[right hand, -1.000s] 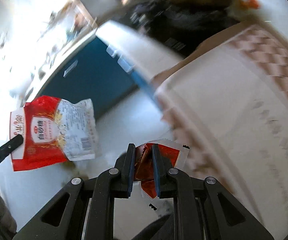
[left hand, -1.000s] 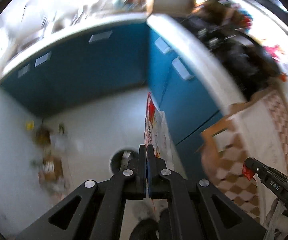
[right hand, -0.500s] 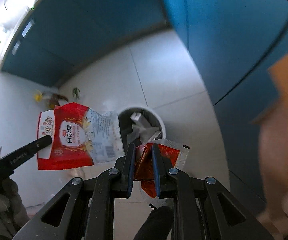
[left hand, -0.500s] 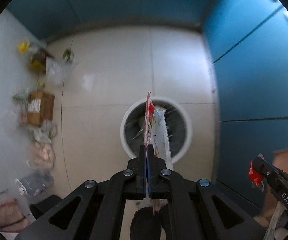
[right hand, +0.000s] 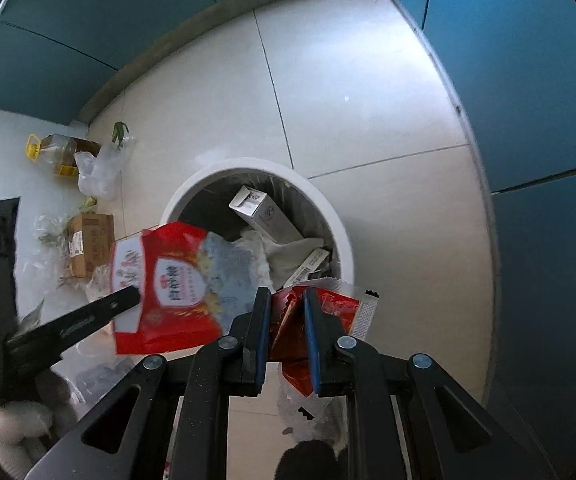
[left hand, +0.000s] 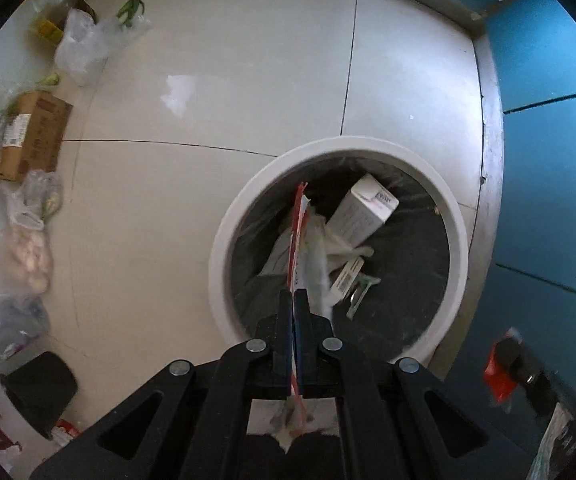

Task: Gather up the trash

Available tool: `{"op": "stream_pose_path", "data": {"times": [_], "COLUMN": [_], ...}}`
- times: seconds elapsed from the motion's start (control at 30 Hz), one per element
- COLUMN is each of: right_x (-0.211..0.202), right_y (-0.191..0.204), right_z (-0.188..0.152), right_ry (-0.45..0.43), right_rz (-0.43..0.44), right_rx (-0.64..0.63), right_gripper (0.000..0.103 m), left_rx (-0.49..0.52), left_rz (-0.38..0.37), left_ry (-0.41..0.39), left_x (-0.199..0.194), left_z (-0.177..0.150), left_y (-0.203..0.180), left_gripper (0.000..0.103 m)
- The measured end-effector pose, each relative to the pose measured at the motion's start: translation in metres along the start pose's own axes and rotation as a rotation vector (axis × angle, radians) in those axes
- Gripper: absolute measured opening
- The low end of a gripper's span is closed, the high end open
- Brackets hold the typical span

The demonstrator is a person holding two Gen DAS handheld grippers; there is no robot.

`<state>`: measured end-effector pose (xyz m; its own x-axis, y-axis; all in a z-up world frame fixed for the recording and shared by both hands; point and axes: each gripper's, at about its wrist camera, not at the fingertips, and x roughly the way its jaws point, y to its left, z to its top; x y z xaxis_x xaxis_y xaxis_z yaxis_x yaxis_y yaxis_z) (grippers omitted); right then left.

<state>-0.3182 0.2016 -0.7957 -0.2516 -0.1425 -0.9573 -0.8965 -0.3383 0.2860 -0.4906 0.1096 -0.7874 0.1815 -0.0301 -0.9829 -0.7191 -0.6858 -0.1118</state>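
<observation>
My left gripper (left hand: 294, 300) is shut on a red and white sugar bag (left hand: 297, 232), seen edge-on, held over the round white trash bin (left hand: 248, 196). The same bag (right hand: 172, 280) shows flat in the right wrist view, beside the bin (right hand: 340, 236). My right gripper (right hand: 284, 304) is shut on a crumpled red snack wrapper (right hand: 328, 308), held near the bin's near rim. It also shows as a red scrap (left hand: 496, 376) at the lower right of the left wrist view. The bin has a black liner and holds a white carton (left hand: 364, 212) and paper.
Blue cabinets (right hand: 528, 100) run along the right and far side. Against the left wall lie a cardboard box (left hand: 28, 136), plastic bags (left hand: 80, 48), an oil bottle (right hand: 60, 152) and other bags. The floor is pale tile (left hand: 248, 60).
Both grippers have swung down from the counter and table towards the floor and moved closer to the bin, each still holding its item. The bin now looks larger.
</observation>
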Motion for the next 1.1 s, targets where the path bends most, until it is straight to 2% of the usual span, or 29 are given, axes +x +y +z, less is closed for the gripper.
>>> {"op": "stream_pose_path", "data": {"times": [0.17,0.33,0.4,0.43,0.47,0.5,0.53,0.6,0.63,0.7,0.8,0.87,0.93,0.97,1.1], "right_x": [0.042,0.072,0.080,0.083,0.087,0.089,0.091,0.090,0.088,0.079,0.059,0.040,0.019,0.004,-0.052], "right_y": [0.003,0.004,0.005,0.005,0.004,0.004,0.004,0.005,0.007,0.010,0.017,0.023,0.030,0.035,0.044], "right_z": [0.011,0.011,0.008,0.006,0.005,0.003,0.001,-0.003,-0.004,-0.009,-0.014,-0.019,-0.025,-0.029,-0.043], "right_ry": [0.041,0.096,0.112,0.120,0.133,0.139,0.144,0.145,0.139,0.124,0.091,0.061,0.032,0.010,-0.031], "right_rz": [0.033,0.070,0.081,0.088,0.106,0.113,0.114,0.118,0.098,0.061,-0.019,-0.082,-0.131,-0.161,-0.187], "right_rx": [-0.023,-0.023,-0.015,-0.014,-0.010,-0.008,-0.011,-0.026,-0.039,-0.059,-0.105,-0.149,-0.190,-0.218,-0.257], "right_gripper": [0.017,0.017,0.018,0.018,0.018,0.019,0.020,0.030,0.040,0.047,0.062,0.085,0.100,0.102,0.103], "left_rx": [0.019,0.016,0.029,0.030,0.028,0.028,0.028,0.029,0.026,0.027,0.025,0.026,0.029,0.032,0.026], "left_rz": [0.000,-0.021,-0.014,-0.011,-0.009,-0.002,0.008,0.028,0.033,0.064,0.108,0.133,0.163,0.171,0.179], "left_ry": [0.037,0.037,0.008,-0.001,-0.012,-0.030,-0.042,-0.059,-0.065,-0.083,-0.136,-0.169,-0.196,-0.213,-0.253], "left_x": [0.023,0.014,0.004,0.003,-0.002,-0.008,-0.011,-0.020,-0.025,-0.037,-0.065,-0.085,-0.102,-0.116,-0.167], "left_z": [0.009,0.001,-0.006,-0.008,-0.011,-0.015,-0.018,-0.025,-0.029,-0.038,-0.057,-0.069,-0.079,-0.085,-0.110], "left_y": [0.003,0.011,0.014,0.015,0.018,0.020,0.022,0.025,0.026,0.027,0.026,0.023,0.019,0.017,0.011], "left_gripper": [0.002,0.005,0.010,0.032,0.075,0.093,0.102,0.102,0.102,0.102,0.102,0.102,0.102,0.102,0.102]}}
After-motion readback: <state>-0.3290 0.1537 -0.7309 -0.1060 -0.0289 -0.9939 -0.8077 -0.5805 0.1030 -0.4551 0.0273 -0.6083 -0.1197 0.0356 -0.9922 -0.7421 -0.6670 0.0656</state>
